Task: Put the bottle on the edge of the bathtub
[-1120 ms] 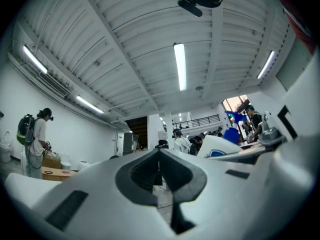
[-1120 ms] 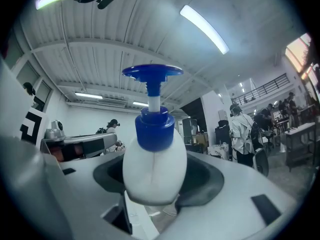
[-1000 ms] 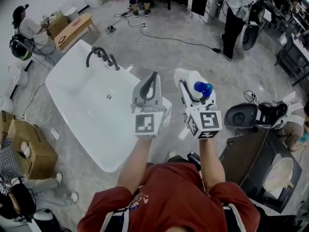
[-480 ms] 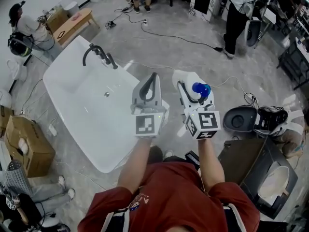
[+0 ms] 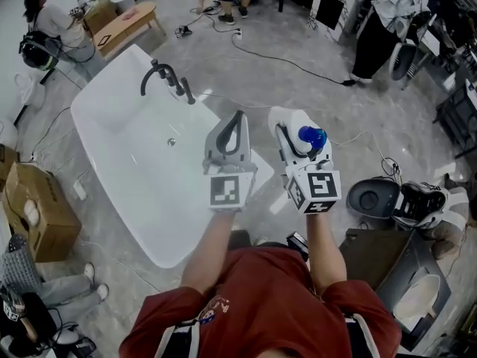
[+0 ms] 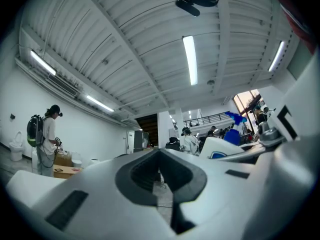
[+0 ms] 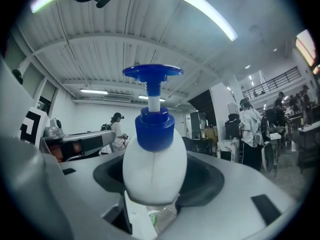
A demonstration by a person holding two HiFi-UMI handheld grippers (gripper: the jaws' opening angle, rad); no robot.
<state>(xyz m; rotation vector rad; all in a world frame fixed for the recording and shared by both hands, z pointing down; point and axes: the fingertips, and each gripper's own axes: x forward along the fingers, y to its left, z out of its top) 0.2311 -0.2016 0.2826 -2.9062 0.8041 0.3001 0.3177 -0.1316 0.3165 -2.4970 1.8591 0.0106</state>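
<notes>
My right gripper (image 5: 292, 127) points upward and is shut on a white pump bottle (image 5: 302, 121) with a blue pump head (image 5: 313, 135). In the right gripper view the bottle (image 7: 155, 169) stands upright between the jaws of the right gripper (image 7: 152, 191), pump on top. My left gripper (image 5: 237, 119) is raised beside it, jaws shut with nothing between them; its tips meet in the left gripper view (image 6: 161, 156), where the bottle (image 6: 222, 146) shows at the right. The white bathtub (image 5: 97, 99) with a black faucet (image 5: 168, 77) lies on the floor below and left of both grippers.
A cardboard box (image 5: 33, 211) sits left of the tub and a wooden bench (image 5: 123, 28) beyond it. Cables (image 5: 291, 62) run across the grey floor. A black basin (image 5: 376, 196) and dark fixtures stand at the right. People stand at the top edge (image 5: 376, 32); one sits top left (image 5: 48, 24).
Both grippers keep their pose and the bottle stays held. The bathtub and floor have shifted a little in the head view as the person moves.
</notes>
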